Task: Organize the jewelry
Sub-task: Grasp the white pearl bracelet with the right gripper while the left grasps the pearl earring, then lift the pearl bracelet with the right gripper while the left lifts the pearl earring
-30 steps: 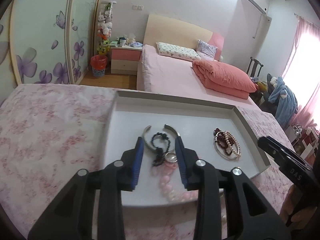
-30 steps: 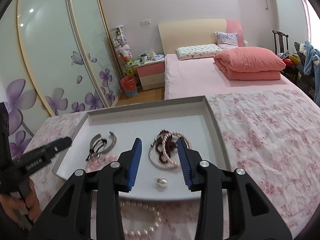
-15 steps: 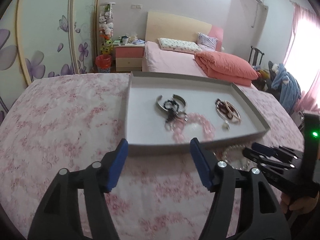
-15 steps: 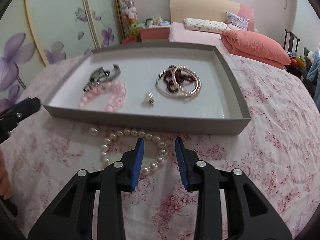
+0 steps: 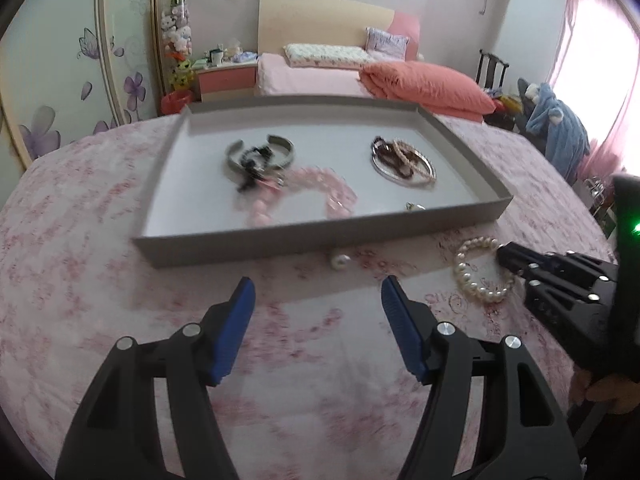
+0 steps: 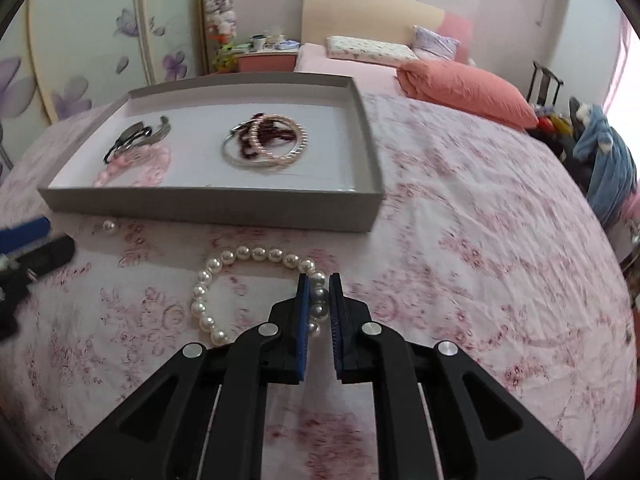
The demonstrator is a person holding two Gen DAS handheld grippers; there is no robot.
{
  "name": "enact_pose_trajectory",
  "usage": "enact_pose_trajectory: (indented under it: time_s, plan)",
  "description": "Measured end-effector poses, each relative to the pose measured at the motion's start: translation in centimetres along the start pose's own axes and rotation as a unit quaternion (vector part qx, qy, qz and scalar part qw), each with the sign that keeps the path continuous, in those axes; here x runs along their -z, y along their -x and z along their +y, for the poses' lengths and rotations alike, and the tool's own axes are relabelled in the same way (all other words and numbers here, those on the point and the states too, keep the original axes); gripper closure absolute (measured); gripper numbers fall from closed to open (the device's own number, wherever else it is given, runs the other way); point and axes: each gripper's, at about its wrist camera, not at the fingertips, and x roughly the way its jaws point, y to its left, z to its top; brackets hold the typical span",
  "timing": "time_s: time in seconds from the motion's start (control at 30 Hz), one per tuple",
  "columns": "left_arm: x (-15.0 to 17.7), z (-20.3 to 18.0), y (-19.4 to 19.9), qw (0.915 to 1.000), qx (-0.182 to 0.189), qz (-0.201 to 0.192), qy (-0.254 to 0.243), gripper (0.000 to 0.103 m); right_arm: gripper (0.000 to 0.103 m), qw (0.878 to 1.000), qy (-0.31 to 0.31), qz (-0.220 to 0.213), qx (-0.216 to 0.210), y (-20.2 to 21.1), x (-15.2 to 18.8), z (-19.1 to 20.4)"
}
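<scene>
A grey tray (image 5: 320, 236) (image 6: 216, 206) lies on the pink floral cloth. It holds a silver cuff with a black bracelet (image 5: 260, 154), a pink bead bracelet (image 5: 320, 196) (image 6: 136, 166), a pile of dark red and pearl bangles (image 5: 402, 158) (image 6: 266, 142) and a small pearl piece (image 5: 415, 207). A white pearl bracelet (image 6: 240, 276) (image 5: 476, 268) lies on the cloth in front of the tray. My right gripper (image 6: 319, 296) is shut on its near right beads. A loose pearl (image 5: 340, 261) (image 6: 109, 225) lies beside the tray. My left gripper (image 5: 316, 300) is open and empty over the cloth.
Behind the table stand a pink bed with a salmon pillow (image 5: 428, 84), a nightstand (image 5: 228, 76) and floral wardrobe doors (image 6: 80, 40). A chair with blue clothing (image 5: 560, 132) stands at the right. The cloth (image 6: 480, 240) stretches to the right of the tray.
Both grippers pulled back from over the tray to the cloth in front of it. The left one opened wider. The right one lowered and closed on the white pearl bracelet.
</scene>
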Motion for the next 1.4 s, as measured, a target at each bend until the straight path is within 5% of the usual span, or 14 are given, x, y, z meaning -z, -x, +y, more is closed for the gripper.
enact_pose_trajectory:
  time_s: [0.33,0.5,0.8,1.0,1.4]
  plan:
    - [-1.3,-2.0,-3.4,0.9982,-0.049,0.017,0.030,0.058,0.092,1.000,-0.012,0.001,-0.020,0.0,0.2,-0.8]
    - [-1.4,-2.5,-3.7,0.9973,-0.070,0.010,0.021,0.089,0.092,1.000,-0.012,0.000,-0.019,0.1,0.3,-0.8]
    - [1.1,3.0,-0.8,0.9967,-0.080,0.013,0.010,0.089,0.092,0.999,0.020,-0.001,-0.036,0.7,0.7,0.7]
    - [2.8,6.9,1.3,0.9985,-0.048,0.007,0.024,0.089,0.092,0.997,0.055,-0.003,-0.048,1.1,0.9,3.1]
    - [2.9,6.8,1.2,0.9989,-0.043,0.008,0.018,0.082,0.092,0.997,0.040,0.000,-0.061,1.1,0.9,2.6]
